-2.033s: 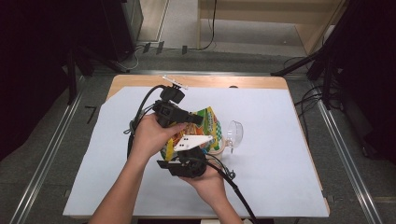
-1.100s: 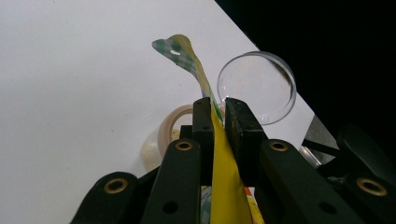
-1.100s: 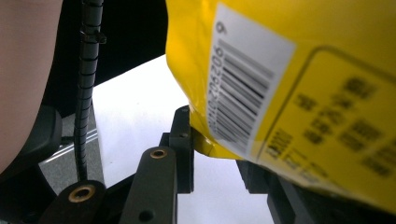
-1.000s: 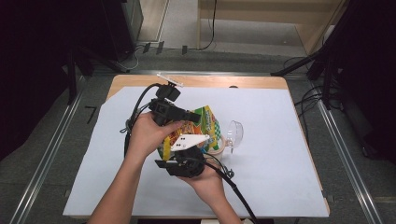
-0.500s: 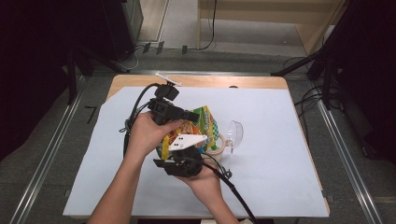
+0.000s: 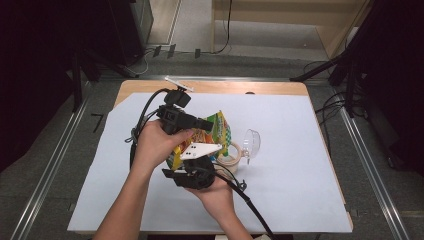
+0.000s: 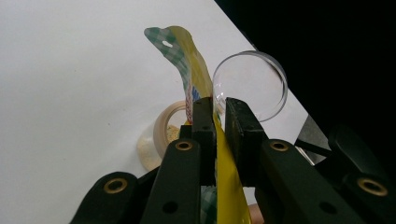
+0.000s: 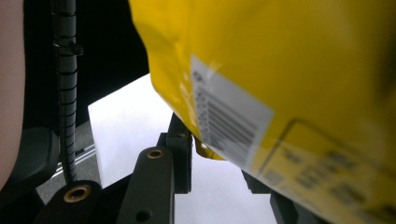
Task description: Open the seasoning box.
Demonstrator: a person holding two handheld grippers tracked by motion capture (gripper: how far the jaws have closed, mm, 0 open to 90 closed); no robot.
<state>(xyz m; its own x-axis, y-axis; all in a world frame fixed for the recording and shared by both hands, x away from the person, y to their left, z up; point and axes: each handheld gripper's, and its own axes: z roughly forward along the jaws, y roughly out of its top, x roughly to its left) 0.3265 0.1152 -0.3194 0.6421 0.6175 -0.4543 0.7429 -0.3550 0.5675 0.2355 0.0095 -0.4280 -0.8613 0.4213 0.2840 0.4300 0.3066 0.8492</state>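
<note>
High view: a yellow snack bag [image 6: 216, 131] is held up over the white-covered worktop [image 6: 300, 165], between the left claw [image 6: 206, 123] and the right claw [image 6: 192, 159]; a tape roll [image 6: 229, 156] and a clear cup [image 6: 251, 143] lie just beside it; both hands meet mid-worktop, forearms in from below.

Left gripper view: the left claw [image 7: 219, 108] is clamped on the bag's thin edge [image 7: 198, 84]; the film looks light, floppy and slippery, so a seam is the best hold.

Right gripper view: the right claw [image 8: 212, 140] stands apart around the bag's lower corner [image 8: 289, 70]; its jaws have just been opening; I cannot tell whether the pads touch.
</note>
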